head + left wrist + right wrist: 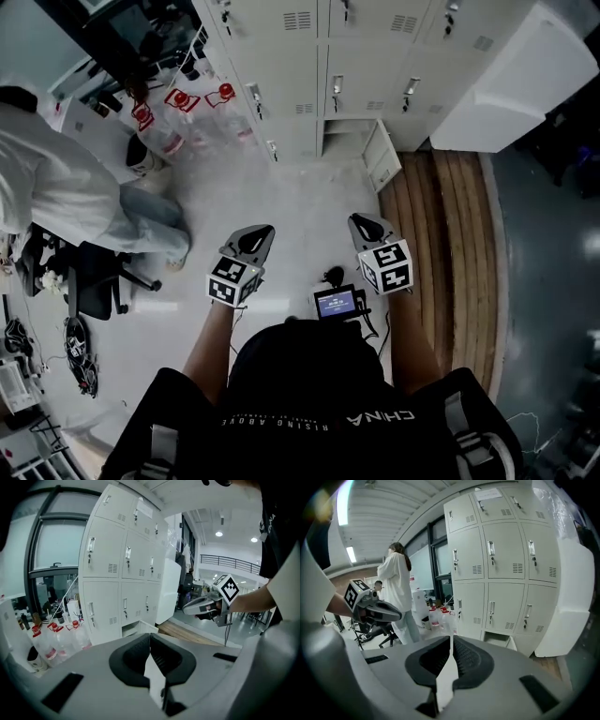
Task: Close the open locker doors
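At the far side, in the bottom row of the lockers (328, 56), one locker door (382, 155) is standing open, swung out to the right. Nearer, well apart from it, the left gripper (255, 236) and right gripper (366, 225) are hovering side by side, each keeping its jaws pressed together on nothing.

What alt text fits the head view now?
The left gripper and right gripper, both shut and empty, are held over a pale floor facing white lockers, where one bottom-row door stands open. A person in a white coat stands at left.
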Tool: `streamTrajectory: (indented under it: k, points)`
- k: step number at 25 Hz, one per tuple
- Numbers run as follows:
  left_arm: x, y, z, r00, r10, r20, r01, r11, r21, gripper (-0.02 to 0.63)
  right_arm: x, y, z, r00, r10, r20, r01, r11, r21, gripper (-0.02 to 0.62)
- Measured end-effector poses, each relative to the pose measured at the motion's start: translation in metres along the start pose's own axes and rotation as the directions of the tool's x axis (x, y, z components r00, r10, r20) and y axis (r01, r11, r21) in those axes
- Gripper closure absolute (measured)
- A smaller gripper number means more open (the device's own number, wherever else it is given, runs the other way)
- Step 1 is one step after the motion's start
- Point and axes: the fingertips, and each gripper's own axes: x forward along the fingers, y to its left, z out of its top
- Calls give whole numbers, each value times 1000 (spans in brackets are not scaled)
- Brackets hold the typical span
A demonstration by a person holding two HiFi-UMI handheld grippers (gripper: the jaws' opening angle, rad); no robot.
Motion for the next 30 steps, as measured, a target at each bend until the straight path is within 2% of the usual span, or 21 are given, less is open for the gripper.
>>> streamTrajectory:
  k: [6, 9, 14, 18, 22, 27, 30]
  points:
    - [-70, -51, -37, 998, -31, 49, 31, 1000, -2, 586, -42, 76, -23, 1000, -24, 1, 24, 998, -57, 551]
    - [-107, -81, -62, 996, -57, 69, 59, 998, -34, 586, -68, 119, -42, 999, -36, 4, 37, 996, -76, 551]
    - [-148, -120, -93, 994, -75, 77, 79, 996, -50, 586, -116, 170, -81, 998, -63, -20, 62, 997, -49, 551]
    - [-153, -144, -106, 997, -48, 61, 51, 998, -41, 586, -143, 174, -96, 997, -73, -21, 72, 996, -45, 551]
    - [-150, -158, -105, 998, -12, 54, 13, 999, -32, 585, -153, 167, -91, 998, -65, -6, 65, 994, -82, 551]
    - [-139, -175, -86, 996, 34, 87, -24, 994, -108, 584, -177, 153, -86, 999, -53, 1, 53, 990, -134, 551]
    - [-122, -197, -72, 995, 34, 97, -22, 993, -118, 584, -195, 131, -91, 998, -57, 7, 58, 990, -125, 551]
